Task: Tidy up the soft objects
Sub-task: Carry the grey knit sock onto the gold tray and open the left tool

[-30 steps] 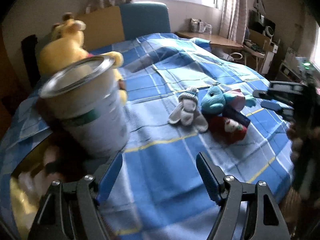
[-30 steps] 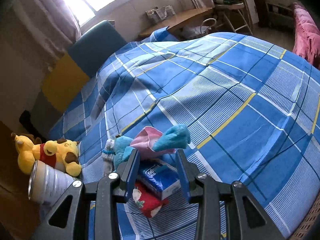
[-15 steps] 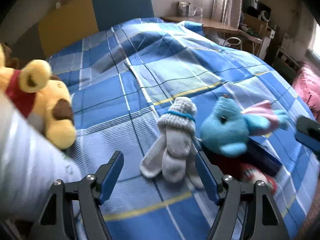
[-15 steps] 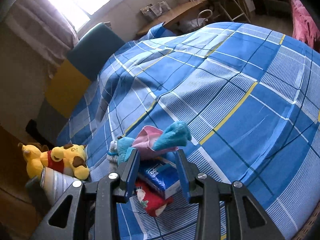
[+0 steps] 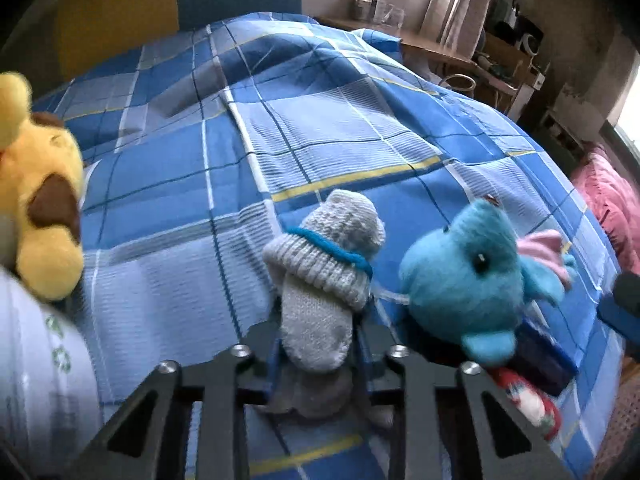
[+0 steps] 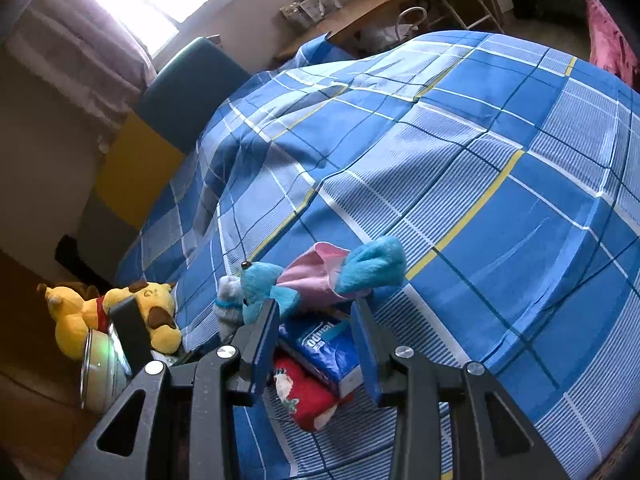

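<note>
A grey knitted plush with a blue cord [image 5: 328, 272] lies on the blue plaid bedspread [image 5: 320, 128]. My left gripper [image 5: 316, 344] is shut on its lower end. A turquoise plush with pink fins [image 5: 468, 272] lies right beside it, on a blue tissue pack [image 5: 544, 356] and a red pouch [image 5: 528, 400]. My right gripper [image 6: 316, 344] is open, its fingers straddling the tissue pack [image 6: 320, 344] just below the turquoise plush [image 6: 320, 276]. The grey plush [image 6: 228, 300] shows left of it.
A yellow bear plush [image 5: 36, 208] lies at the left, also in the right wrist view [image 6: 116, 312]. A white canister [image 5: 36, 384] lies on its side below it. A blue and yellow headboard [image 6: 160, 128], a desk [image 6: 352, 20] and a pink cushion [image 5: 608, 196] border the bed.
My left gripper moved forward and down from the canister to the grey plush and closed on it. My right gripper stayed open over the tissue pack, barely moving.
</note>
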A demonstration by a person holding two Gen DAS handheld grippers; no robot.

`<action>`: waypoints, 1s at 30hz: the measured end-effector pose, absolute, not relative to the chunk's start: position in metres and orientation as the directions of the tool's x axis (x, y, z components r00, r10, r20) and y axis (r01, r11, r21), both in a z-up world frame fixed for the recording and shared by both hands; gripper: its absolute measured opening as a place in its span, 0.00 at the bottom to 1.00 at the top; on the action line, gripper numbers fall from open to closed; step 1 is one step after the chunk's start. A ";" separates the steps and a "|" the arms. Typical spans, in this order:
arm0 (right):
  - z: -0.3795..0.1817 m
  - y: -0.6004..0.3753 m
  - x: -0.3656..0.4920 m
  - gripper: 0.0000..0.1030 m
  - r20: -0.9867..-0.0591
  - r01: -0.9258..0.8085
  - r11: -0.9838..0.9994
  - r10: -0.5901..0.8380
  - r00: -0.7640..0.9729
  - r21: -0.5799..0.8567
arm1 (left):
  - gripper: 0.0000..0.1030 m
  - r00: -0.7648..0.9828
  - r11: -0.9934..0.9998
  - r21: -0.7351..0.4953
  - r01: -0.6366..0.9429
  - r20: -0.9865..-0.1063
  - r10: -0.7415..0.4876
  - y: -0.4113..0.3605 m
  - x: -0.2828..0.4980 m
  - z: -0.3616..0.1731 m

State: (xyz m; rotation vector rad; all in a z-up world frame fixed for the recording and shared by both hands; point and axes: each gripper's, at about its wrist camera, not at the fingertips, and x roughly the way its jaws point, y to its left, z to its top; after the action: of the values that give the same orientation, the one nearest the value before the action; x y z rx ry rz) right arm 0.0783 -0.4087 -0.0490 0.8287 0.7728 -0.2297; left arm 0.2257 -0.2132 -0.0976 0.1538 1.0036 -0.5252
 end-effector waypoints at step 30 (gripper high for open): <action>-0.070 -0.320 0.119 0.36 -0.854 0.203 0.928 0.183 0.487 0.314 | 0.25 0.394 0.891 -0.137 0.432 -0.860 -0.323 -0.098 0.053 -0.092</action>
State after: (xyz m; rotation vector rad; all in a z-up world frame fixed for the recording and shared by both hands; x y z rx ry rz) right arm 0.1192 -0.3205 -0.0701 0.4020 1.0702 -0.0128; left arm 0.0529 -0.0985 -0.0920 0.1149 1.0629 -0.4801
